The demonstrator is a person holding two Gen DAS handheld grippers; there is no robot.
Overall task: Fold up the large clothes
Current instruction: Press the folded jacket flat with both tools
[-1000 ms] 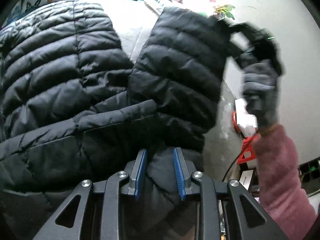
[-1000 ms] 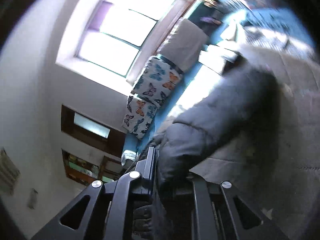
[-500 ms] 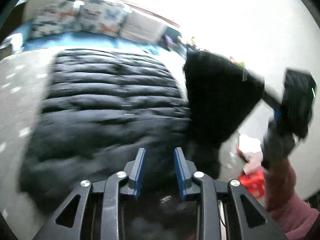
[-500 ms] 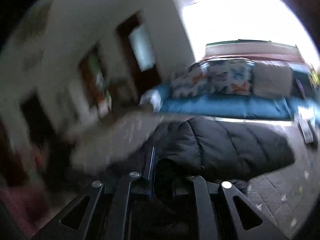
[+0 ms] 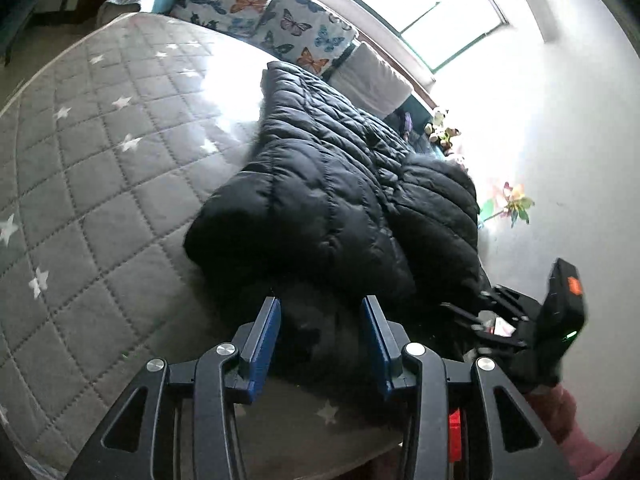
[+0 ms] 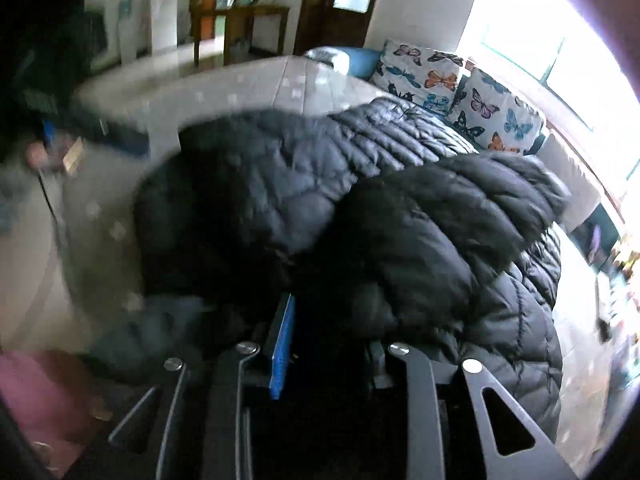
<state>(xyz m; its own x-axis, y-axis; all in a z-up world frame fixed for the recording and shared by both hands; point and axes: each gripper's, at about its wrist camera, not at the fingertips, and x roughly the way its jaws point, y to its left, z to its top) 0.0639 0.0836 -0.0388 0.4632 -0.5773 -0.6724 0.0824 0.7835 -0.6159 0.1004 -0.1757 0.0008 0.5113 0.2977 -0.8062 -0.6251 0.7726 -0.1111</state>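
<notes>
A black quilted puffer jacket [image 5: 332, 184] lies on the grey star-quilted bed [image 5: 92, 152], folded over on itself with a thick bulge at the near end. My left gripper [image 5: 320, 320] is open, its blue pads either side of the jacket's near edge. My right gripper [image 6: 328, 320] is close against the jacket [image 6: 360, 216]; fabric fills the gap between its fingers and hides the right one. The right gripper also shows at the right of the left wrist view [image 5: 496, 320].
Butterfly-print pillows [image 5: 256, 8] and a white cushion [image 5: 372, 76] line the bed's far side under a bright window. A white wall [image 5: 560, 120] stands to the right. Wooden furniture and a door [image 6: 280, 12] lie beyond the bed. A red object [image 5: 456, 436] sits below the bed edge.
The jacket was held up and swung over; now it lies folded on the bed. My left gripper's jaws have widened and both grippers have come down low at the jacket's near edge.
</notes>
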